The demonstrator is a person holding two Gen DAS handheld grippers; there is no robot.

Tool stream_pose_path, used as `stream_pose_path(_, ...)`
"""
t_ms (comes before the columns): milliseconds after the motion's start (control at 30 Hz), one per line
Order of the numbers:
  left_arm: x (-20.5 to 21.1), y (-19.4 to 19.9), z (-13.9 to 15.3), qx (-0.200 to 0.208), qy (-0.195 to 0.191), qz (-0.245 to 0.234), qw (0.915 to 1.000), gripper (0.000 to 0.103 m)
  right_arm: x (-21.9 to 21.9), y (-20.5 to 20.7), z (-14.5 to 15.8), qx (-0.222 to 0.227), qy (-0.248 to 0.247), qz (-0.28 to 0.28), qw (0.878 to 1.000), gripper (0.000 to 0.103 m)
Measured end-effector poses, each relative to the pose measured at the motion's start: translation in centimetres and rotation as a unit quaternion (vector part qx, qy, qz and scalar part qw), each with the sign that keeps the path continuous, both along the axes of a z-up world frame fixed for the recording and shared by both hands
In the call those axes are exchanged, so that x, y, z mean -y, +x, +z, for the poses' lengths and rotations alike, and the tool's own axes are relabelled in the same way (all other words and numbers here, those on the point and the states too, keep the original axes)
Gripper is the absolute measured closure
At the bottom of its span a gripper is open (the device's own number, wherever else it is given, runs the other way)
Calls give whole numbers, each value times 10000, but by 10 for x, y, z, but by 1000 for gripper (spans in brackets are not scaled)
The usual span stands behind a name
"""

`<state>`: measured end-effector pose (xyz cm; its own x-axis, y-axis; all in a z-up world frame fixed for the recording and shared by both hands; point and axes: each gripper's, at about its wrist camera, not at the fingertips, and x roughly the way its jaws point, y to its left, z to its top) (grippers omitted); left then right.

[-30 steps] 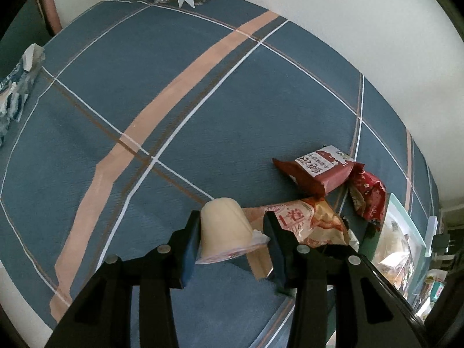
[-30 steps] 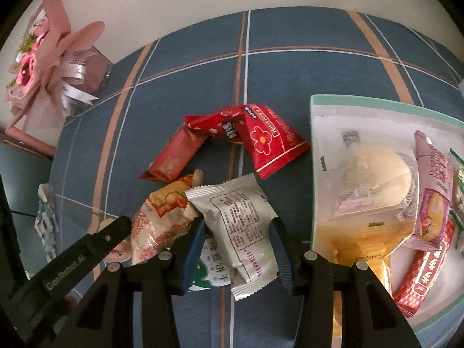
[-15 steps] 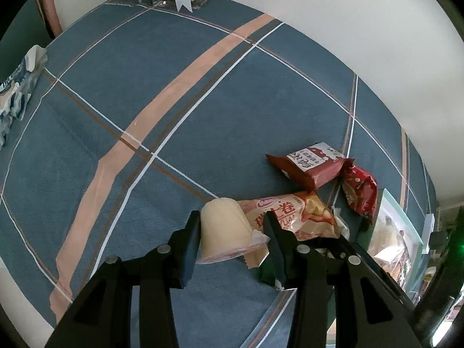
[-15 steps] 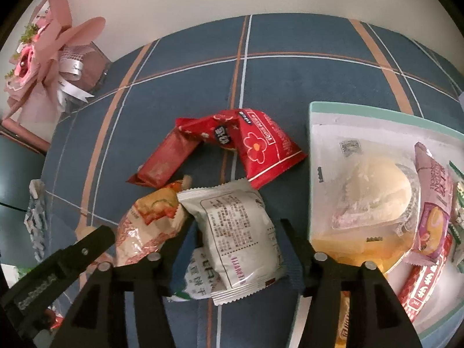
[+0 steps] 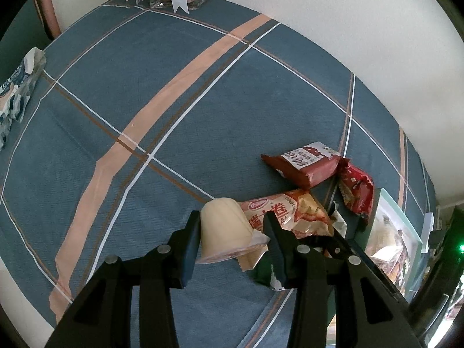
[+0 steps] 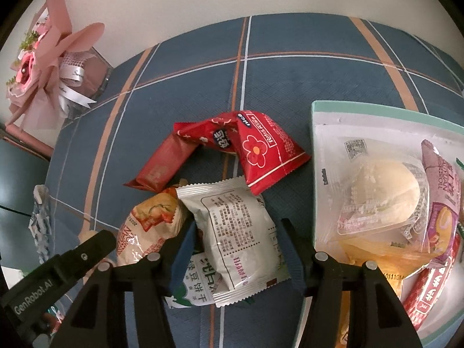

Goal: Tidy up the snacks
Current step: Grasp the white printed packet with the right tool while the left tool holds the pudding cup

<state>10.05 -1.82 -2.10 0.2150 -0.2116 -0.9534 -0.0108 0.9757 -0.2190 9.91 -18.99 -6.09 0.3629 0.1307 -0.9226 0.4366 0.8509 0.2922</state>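
My left gripper (image 5: 233, 230) stands around a cream jelly cup (image 5: 223, 230) lying on the blue plaid cloth; the jaws are open, close to its sides. Beside it lie an orange snack bag (image 5: 293, 211), a dark red packet (image 5: 304, 163) and a red flowered packet (image 5: 356, 188). My right gripper (image 6: 237, 236) is open around a white packet (image 6: 237, 232) that lies on a green-and-white packet (image 6: 197, 284). The orange bag (image 6: 148, 229), dark red packet (image 6: 159, 168) and red flowered packet (image 6: 255, 150) lie around it. The mint-rimmed tray (image 6: 316, 110) at right holds several snacks.
A pink bouquet in a clear box (image 6: 49, 66) stands at the back left by the wall. A blue-and-white packet (image 5: 17, 87) lies at the cloth's left edge. The left gripper's body (image 6: 52, 269) shows at the right wrist view's lower left.
The right gripper's jaws have widened and moved forward around the white packet. The left gripper has stayed around the jelly cup, with the view shifting slightly.
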Motion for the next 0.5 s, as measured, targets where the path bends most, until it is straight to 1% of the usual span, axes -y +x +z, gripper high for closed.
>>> stream_pose_path(67,0,0,0,17,-7,-12,10000,58,1,0,0,-13,-8,-39,10000,48)
stream_pose_path(133,0,-1,2,38,0,-23,10000,58,5,-2,1,17,71,-91,9999,50)
stream_pose_path(167,0,-1,2,46,2,-27,10000,58,6,-3,3,47,86,-109,9999,55)
stream_pose_path(267,1,-1,4,72,-8,-36,10000,58,8,-4,13,140,39,-128,9998,63)
stream_pose_path(400,2,-3,9,114,10,-45,9999,58,13,-8,14,147,111,-216,9996,65)
stream_pose_path(433,3,-3,10,129,16,-48,9999,58,15,-10,16,117,93,-235,9996,66)
stream_pose_path(500,3,-3,11,148,22,-46,9999,58,18,-12,23,119,-42,-247,9996,73)
